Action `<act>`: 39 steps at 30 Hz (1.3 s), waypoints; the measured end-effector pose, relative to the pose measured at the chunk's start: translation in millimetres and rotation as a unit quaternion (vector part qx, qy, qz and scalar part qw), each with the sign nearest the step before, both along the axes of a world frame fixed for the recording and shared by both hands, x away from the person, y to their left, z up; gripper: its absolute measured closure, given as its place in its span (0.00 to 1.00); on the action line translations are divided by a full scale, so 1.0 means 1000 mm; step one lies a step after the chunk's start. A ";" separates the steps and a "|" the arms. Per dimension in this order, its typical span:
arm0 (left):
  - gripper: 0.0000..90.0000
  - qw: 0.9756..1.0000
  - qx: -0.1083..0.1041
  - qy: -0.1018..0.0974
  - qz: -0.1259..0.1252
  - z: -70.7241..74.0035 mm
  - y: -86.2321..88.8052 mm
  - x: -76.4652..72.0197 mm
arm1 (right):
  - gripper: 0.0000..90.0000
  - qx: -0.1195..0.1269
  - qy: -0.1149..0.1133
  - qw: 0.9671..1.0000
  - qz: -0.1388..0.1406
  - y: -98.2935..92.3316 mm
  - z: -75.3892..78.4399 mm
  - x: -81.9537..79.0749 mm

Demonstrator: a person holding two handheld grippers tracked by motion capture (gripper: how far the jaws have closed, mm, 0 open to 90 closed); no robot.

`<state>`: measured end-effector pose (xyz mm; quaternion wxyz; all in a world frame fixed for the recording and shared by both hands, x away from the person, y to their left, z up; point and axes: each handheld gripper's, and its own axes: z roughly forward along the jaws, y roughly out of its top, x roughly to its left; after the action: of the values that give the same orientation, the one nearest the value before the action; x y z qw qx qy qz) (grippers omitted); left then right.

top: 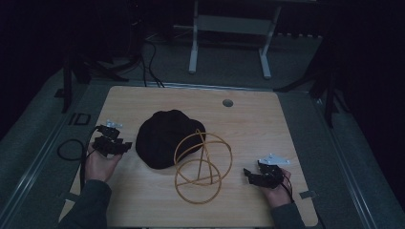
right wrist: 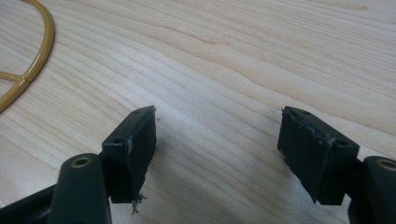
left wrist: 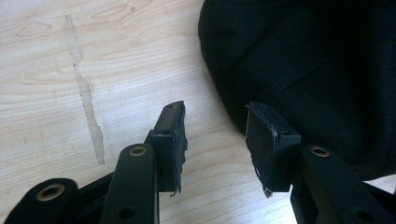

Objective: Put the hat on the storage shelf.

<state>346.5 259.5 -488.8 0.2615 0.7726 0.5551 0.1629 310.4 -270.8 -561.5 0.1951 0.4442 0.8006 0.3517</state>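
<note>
On a pale wooden table (top: pixel 267 119), a person holds a two-jaw gripper in each hand. The left gripper (top: pixel 125 145) stands just beside a black cloth cap (top: pixel 167 137), its tips pointing toward the cap's near edge. In the left gripper view its fingers (left wrist: pixel 172 140) are parted, with bare wood showing in the gap and nothing pinched. The cap (left wrist: pixel 308 70) lies just beyond and to one side of the fingertips; its hem passes close behind the far finger, and whether that finger touches the cloth cannot be told. A long pale scuff mark (left wrist: pixel 86 102) runs across the wood on the other side of the fingers.

The right gripper (top: pixel 249 174) rests near the table's front edge, and its fingers (right wrist: pixel 135 144) are spread wide over bare wood, clasping nothing. A yellow wire frame (top: pixel 203 167) of joined hoops stands between the two grippers, leaning against the cap's side. One of its curved hoops (right wrist: pixel 32 65) appears well ahead of the right fingers and off to one side, apart from them.

A black cable (top: pixel 71 150) trails from the left gripper off the table's side.
</note>
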 end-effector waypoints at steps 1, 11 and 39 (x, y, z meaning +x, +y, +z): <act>0.63 1.000 0.000 0.000 -0.002 0.001 -0.001 0.000 | 0.31 0.000 0.000 1.000 0.000 0.000 0.000 0.000; 0.62 1.000 -0.004 -0.006 -0.023 0.014 -0.009 0.002 | 0.31 0.000 0.000 1.000 0.000 0.000 0.000 0.000; 0.59 0.997 0.006 -0.021 -0.075 0.048 -0.035 0.015 | 0.31 0.000 0.000 1.000 0.001 0.000 0.000 0.000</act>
<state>361.0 224.7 -440.4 0.2801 0.8101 0.4887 0.1627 310.7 -270.8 -561.5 0.1946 0.4437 0.8010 0.3517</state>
